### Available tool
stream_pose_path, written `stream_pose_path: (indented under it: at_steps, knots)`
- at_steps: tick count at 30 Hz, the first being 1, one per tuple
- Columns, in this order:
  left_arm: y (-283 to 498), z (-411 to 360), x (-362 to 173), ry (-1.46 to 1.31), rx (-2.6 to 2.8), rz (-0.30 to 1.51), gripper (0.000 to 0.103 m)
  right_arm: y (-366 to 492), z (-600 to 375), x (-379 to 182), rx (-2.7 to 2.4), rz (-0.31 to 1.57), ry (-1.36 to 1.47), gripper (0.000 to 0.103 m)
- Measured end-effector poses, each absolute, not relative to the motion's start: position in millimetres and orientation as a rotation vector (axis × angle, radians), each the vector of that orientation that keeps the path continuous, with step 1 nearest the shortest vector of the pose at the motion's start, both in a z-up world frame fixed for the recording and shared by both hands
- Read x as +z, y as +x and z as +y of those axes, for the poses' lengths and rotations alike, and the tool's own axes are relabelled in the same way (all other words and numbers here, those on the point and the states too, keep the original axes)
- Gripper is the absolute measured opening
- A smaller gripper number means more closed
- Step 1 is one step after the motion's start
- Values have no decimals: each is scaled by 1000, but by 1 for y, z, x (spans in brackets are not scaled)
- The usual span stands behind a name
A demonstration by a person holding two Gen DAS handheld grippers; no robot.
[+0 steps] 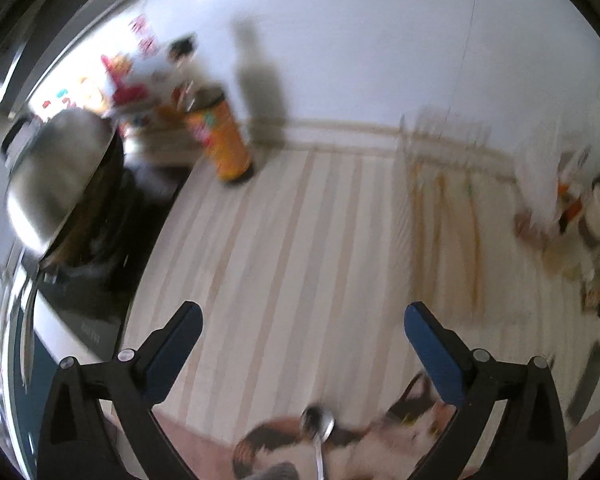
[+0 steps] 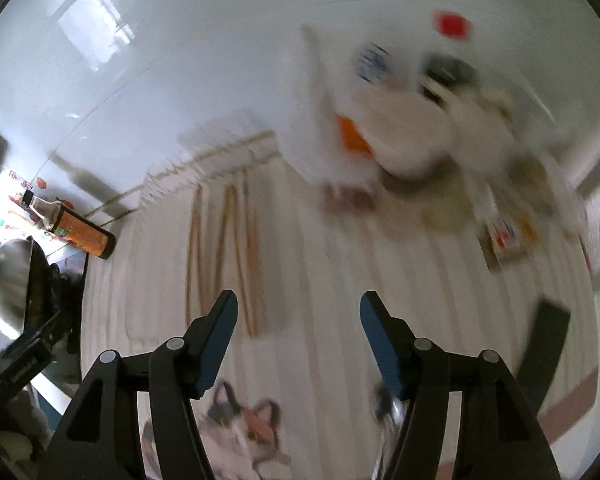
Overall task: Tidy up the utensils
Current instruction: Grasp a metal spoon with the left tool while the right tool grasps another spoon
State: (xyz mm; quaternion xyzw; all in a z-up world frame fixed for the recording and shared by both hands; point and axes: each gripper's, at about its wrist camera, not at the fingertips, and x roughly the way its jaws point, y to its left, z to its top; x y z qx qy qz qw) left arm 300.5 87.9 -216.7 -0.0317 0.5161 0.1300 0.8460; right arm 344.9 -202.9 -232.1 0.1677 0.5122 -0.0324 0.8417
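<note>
Left wrist: shiny metal spoon (image 1: 318, 428), bowl up.

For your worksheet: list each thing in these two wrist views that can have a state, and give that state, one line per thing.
Left claw: open, nothing between its fingers.
Right claw: open, nothing between its fingers.
Spoon: lying on the cat-print mat, bowl up, not gripped.
Chopsticks: lying flat on the striped cloth, spread out.
Orange bottle: standing upright, capped.
</note>
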Motion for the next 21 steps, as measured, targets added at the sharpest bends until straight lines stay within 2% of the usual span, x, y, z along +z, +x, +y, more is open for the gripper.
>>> stream_pose_path:
  at_steps: [1,2,5,7,11,15,21]
  knots:
    - [292,90,-224,-78,281,1111,103,335,-206,-239,-76,1096,367,65]
    - [282,93,-233,-92,284,1138,103,324,-210,-248,-82,1115,377,60]
    - [257,101,-270,-139,274,1239,102,295,-215,-284,-92,1204,397,39]
    - [242,106,-297,-180,259,1314,99,280,-217,-309,-97,1261,419,35]
    - [231,110,-341,-283,227,1417,88,258,-219,-345,-126,1323,433,34]
    - [239,101,-366,-279,213,1448,87,250,-221,-360,-153,1346,417,34]
    - [258,76,-377,-248,172,1450,77,252,-217,-372,-159,1371,366,34]
